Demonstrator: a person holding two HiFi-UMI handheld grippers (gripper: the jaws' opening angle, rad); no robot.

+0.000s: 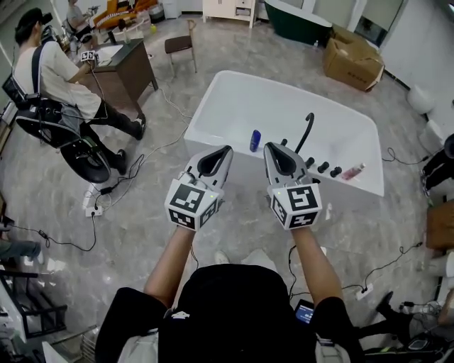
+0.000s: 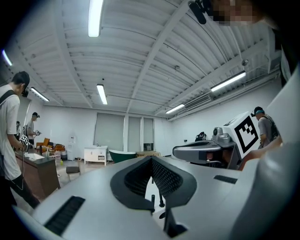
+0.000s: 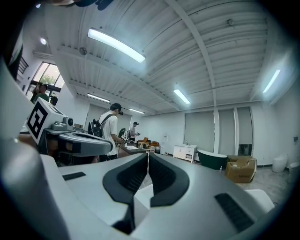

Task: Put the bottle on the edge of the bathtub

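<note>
A white bathtub [image 1: 234, 92] stands in front of me. A small blue bottle [image 1: 255, 140] stands upright at its near rim, between my two grippers as seen in the head view. A pink bottle [image 1: 352, 171] lies on the rim at the right, beside the black knobs. My left gripper [image 1: 225, 150] and right gripper [image 1: 269, 147] are held side by side above the floor, just short of the tub. Both are shut with nothing between the jaws. The left gripper [image 2: 151, 158] and right gripper [image 3: 148, 154] point level across the room, and neither gripper view shows a bottle.
A black curved faucet [image 1: 306, 131] and several knobs [image 1: 323, 167] sit on the tub's near rim. A person sits at a brown desk [image 1: 124, 67] at the left. A chair [image 1: 181, 46], a cardboard box [image 1: 353, 60] and a dark green tub [image 1: 298, 21] stand behind. Cables lie on the floor.
</note>
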